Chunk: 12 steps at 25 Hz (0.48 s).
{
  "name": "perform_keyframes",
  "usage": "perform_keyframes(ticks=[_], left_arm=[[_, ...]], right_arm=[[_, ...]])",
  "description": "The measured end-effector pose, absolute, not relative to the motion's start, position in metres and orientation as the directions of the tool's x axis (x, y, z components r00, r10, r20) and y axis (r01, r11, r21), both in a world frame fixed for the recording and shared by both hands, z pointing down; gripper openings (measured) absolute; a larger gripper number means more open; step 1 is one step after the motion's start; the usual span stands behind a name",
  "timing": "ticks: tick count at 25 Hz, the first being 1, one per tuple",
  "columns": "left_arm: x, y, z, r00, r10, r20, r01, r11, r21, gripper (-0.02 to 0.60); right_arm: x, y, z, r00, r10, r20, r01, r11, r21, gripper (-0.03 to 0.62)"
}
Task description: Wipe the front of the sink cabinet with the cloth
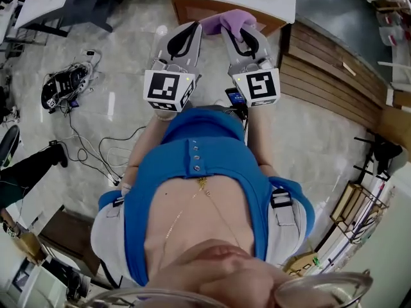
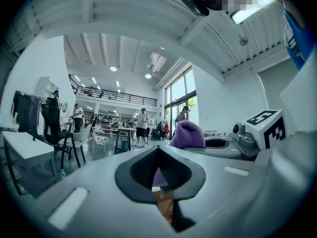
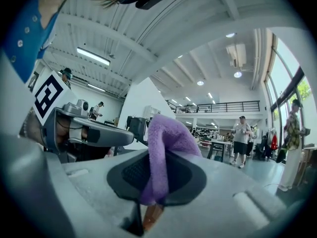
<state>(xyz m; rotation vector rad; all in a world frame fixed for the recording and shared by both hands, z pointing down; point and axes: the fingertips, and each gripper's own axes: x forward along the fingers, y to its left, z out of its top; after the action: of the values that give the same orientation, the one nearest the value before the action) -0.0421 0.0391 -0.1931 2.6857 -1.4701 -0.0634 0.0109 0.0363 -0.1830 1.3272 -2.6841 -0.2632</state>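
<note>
Purple cloth (image 1: 230, 20) is pinched in my right gripper (image 1: 241, 36), jaws clamped on its fold. It's bunched up at the top front edge of the wooden sink cabinet (image 1: 192, 8). My left gripper (image 1: 187, 37) hangs just beside it, jaws pressed together with nothing between them. Cables (image 1: 96, 143) trail over the floor at left.

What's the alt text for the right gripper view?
Right claw shut on a purple cloth, which stands up from between its jaws. Left claw reaches in from the left, and people stand in a bright hall behind.
</note>
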Motion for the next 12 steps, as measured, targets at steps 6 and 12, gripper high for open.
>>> perform_keyframes(ticks=[6, 12], left_arm=[[-0.067, 0.031, -0.185, 0.574, -0.819, 0.0, -0.817, -0.573, 0.059, 0.0], [-0.063, 0.027, -0.184, 0.584, -0.812, 0.009, -0.811, -0.583, 0.053, 0.0]], right_arm=[[-0.025, 0.027, -0.173, -0.578, -0.816, 0.031, -0.792, 0.57, 0.219, 0.057], [-0.029, 0.018, -0.18, -0.582, -0.813, 0.02, -0.792, 0.572, 0.212, 0.057]])
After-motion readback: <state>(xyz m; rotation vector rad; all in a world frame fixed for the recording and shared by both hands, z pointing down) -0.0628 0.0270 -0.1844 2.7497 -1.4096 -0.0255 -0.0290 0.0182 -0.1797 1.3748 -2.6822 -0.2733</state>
